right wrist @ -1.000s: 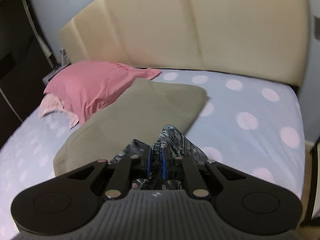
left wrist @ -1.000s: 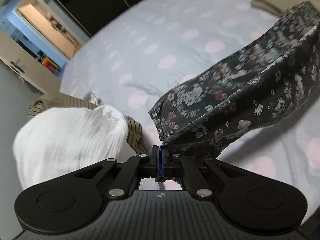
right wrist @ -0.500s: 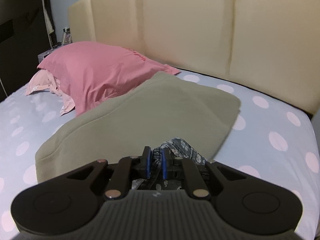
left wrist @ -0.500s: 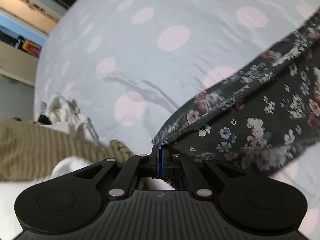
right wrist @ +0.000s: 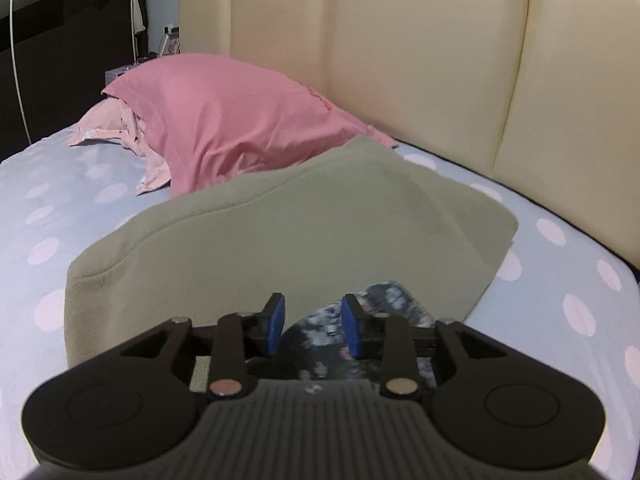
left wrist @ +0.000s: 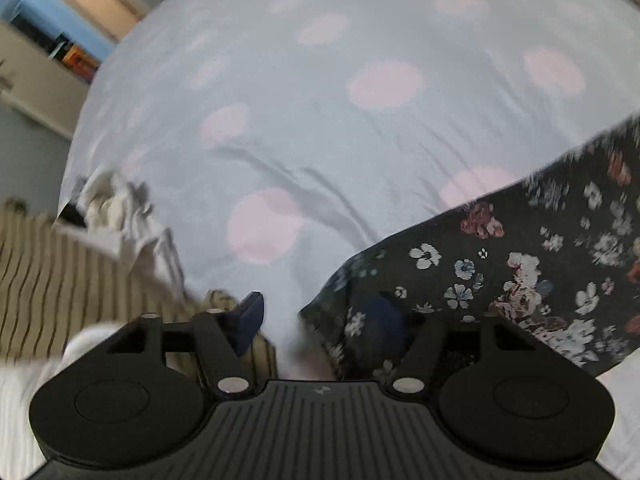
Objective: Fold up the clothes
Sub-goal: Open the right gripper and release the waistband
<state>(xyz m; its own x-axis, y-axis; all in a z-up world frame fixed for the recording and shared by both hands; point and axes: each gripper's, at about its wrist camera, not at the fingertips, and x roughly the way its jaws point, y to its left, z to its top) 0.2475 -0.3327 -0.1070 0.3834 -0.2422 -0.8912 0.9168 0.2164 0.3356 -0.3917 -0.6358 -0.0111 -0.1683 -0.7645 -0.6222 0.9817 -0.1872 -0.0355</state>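
A dark floral garment (left wrist: 520,264) lies on the polka-dot bed sheet (left wrist: 320,120) at the right of the left wrist view. My left gripper (left wrist: 316,316) is open; the garment's corner drapes over its right finger, its left finger (left wrist: 250,316) is bare. In the right wrist view my right gripper (right wrist: 314,322) is open, with the garment's other end (right wrist: 380,300) lying loose between and under the blue pads (right wrist: 276,318).
A striped beige garment (left wrist: 60,280) and white cloth (left wrist: 124,216) lie at the left of the left gripper. A folded olive blanket (right wrist: 300,232) and a pink pillow (right wrist: 232,120) lie ahead of the right gripper, before a cream headboard (right wrist: 400,40).
Both grippers were shut on the floral garment and have opened. The garment has come down onto the sheet. The right gripper has moved closer to the olive blanket.
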